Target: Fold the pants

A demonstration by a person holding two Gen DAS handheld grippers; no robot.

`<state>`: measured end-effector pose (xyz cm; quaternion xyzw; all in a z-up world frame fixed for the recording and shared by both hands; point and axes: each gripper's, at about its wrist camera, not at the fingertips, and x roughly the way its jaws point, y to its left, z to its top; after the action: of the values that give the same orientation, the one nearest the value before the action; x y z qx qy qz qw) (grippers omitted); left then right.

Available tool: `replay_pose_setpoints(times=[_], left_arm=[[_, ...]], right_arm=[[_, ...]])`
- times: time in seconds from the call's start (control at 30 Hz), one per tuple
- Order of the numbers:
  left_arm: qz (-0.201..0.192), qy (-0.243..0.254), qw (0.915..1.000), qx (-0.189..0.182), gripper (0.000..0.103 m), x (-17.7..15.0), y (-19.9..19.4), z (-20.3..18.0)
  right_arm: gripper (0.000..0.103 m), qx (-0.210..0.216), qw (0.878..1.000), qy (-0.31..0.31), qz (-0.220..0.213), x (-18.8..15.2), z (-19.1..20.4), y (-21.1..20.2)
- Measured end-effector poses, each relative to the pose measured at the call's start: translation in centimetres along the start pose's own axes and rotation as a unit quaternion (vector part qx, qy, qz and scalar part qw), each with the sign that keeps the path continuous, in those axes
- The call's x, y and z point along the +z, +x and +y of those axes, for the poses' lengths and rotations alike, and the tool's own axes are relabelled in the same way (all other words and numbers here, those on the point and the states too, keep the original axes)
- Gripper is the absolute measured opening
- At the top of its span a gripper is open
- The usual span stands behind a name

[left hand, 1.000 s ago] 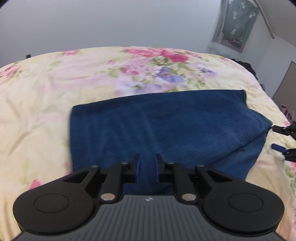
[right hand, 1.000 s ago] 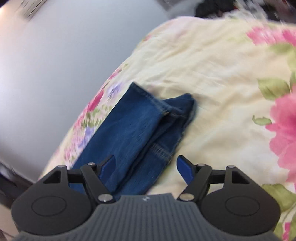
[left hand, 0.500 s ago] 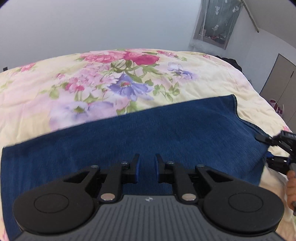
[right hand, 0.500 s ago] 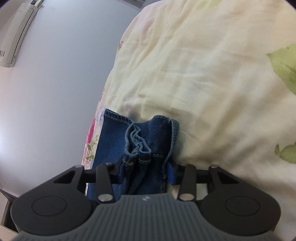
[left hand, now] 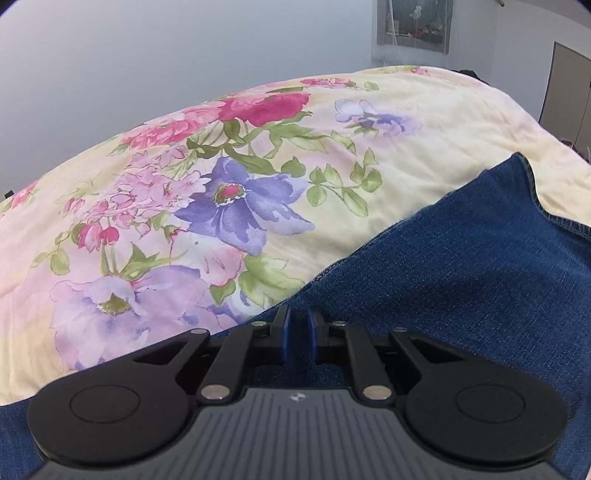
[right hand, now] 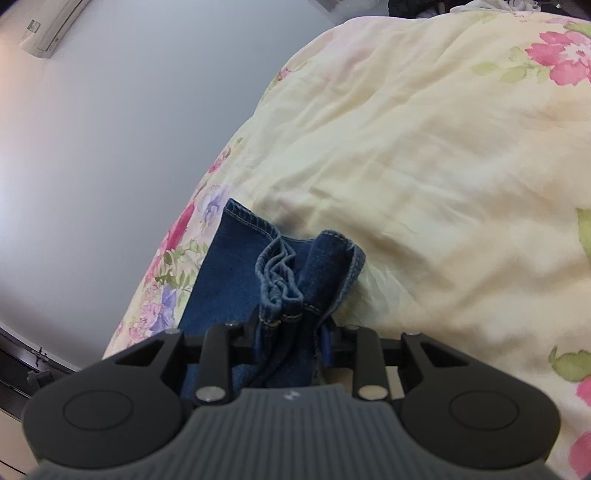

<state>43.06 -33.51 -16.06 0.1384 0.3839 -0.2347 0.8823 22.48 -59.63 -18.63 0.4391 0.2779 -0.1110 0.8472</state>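
Note:
The blue denim pants (left hand: 461, 266) lie folded on a floral bedspread (left hand: 221, 192). In the left wrist view my left gripper (left hand: 298, 334) is shut on the pants' near edge, with denim between its blue pads. In the right wrist view my right gripper (right hand: 291, 332) is shut on the bunched hem end of the pants (right hand: 295, 269), where several stitched layers stick up between the fingers. The rest of the pants is hidden under the gripper bodies.
The cream bedspread (right hand: 443, 184) with pink and purple flowers spreads out beyond the pants. A grey wall (right hand: 110, 147) with an air conditioner (right hand: 51, 26) stands behind the bed. A door (left hand: 569, 99) and a window (left hand: 413, 26) are at the far right.
My right gripper closed on the hem end of the pants and lifted it. My left gripper, still shut on the denim, moved forward over the bed, carrying the pants' edge with it.

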Motion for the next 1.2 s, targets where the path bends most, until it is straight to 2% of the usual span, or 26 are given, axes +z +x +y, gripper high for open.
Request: replay_pose_setpoints(times=[0.07, 0.17, 0.33, 0.47, 0.53, 0.7, 0.9, 1.03, 1.2], left_arm=[[-0.001, -0.005, 1.0000, 0.004, 0.016, 0.0, -0.9, 0.0], [0.011, -0.007, 0.9999, -0.008, 0.017, -0.5, -3.3, -0.4], [0.013, 0.024, 0.9991, -0.033, 0.016, -4.7, -7.4, -2.3], [0.005, 0.013, 0.9981, -0.060, 0.014, -6.8, -10.2, -3.7], [0.002, 0.017, 0.9979, -0.063, 0.007, -7.3, -10.6, -4.6], [0.035, -0.010, 0.9968, -0.071, 0.006, -7.7, -8.5, -4.5], [0.037, -0.014, 0.9951, -0.090, 0.006, -8.5, -10.2, -4.0], [0.048, -0.026, 0.9913, -0.119, 0.013, -10.2, -12.4, -2.7], [0.013, -0.050, 0.9941, -0.096, 0.014, -11.2, -17.5, 2.0]], right_arm=[[0.023, -0.016, 1.000, -0.010, 0.003, 0.0, 0.5, 0.1], [0.022, -0.018, 1.000, -0.002, 0.005, 0.2, 0.7, -0.3], [0.020, -0.036, 0.999, -0.032, 0.000, 0.3, 2.2, -0.5], [0.020, -0.046, 0.999, -0.030, 0.000, 0.4, 2.5, -0.5], [0.019, -0.048, 0.998, -0.037, 0.000, 0.4, 2.7, -0.6], [0.016, -0.040, 0.996, -0.075, -0.010, 0.4, 4.1, -1.2], [0.014, -0.028, 0.988, -0.150, -0.038, 0.0, 7.9, -3.5], [0.013, -0.021, 0.973, -0.222, -0.064, -1.2, 12.3, -5.5], [0.013, -0.013, 0.950, -0.297, -0.090, -3.5, 18.0, -7.6]])
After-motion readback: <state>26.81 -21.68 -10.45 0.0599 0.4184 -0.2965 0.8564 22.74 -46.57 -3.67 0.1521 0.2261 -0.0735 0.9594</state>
